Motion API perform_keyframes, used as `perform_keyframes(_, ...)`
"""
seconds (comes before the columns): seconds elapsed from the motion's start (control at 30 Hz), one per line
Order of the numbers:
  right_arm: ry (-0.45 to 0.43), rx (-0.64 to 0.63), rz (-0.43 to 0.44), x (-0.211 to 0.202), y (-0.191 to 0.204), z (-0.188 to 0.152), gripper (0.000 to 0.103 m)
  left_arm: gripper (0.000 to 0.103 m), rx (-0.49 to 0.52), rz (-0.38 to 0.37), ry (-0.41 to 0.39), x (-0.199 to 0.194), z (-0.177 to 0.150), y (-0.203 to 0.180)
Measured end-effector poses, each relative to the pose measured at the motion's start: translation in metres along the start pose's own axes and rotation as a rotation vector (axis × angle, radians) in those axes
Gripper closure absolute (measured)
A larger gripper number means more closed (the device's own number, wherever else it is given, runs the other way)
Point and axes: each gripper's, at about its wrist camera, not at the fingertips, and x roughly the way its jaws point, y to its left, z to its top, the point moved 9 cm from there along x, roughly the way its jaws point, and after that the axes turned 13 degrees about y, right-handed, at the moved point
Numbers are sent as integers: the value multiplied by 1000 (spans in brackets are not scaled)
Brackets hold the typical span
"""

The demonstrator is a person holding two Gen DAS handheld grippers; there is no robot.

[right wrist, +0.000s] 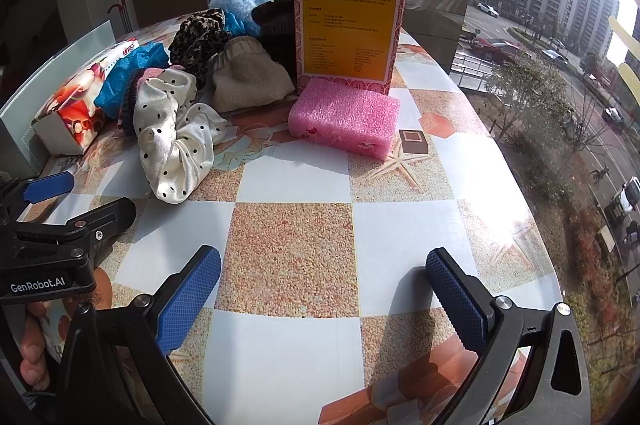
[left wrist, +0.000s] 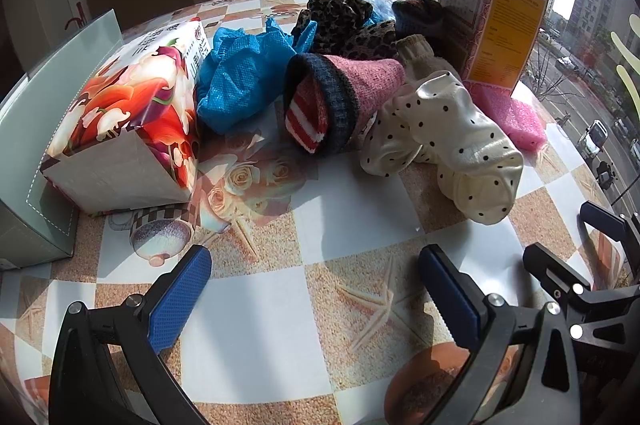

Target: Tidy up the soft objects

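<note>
Presumably the polka-dot satin scrunchie (left wrist: 448,129) is light and slippery, so we pinch its bunched folds; both grippers (left wrist: 316,289) (right wrist: 323,285) gape empty.

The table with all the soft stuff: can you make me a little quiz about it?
1. True or false: the pink sponge lies in front of the tall box.
2. What pattern is on the white cloth?
3. Are both grippers, left gripper and right gripper, A) open and empty or B) holding something?

Key: 1 true; 2 black dots; 3 A.
</note>
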Motion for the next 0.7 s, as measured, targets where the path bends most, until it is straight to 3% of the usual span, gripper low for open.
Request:
perform_keyframes(0.37, 9, 8, -32, -4, -2, 1, 0, 0, 2, -7, -4, -4, 2, 1)
perform_keyframes(0.57, -83, -41, -30, -38, 7, 17, 0, 0, 7, 37, 15, -8, 4, 6)
perform_keyframes(0.7, -130, -61, -2, -53, 12, 34, 0, 0, 67, 94, -118, -40, 20, 6)
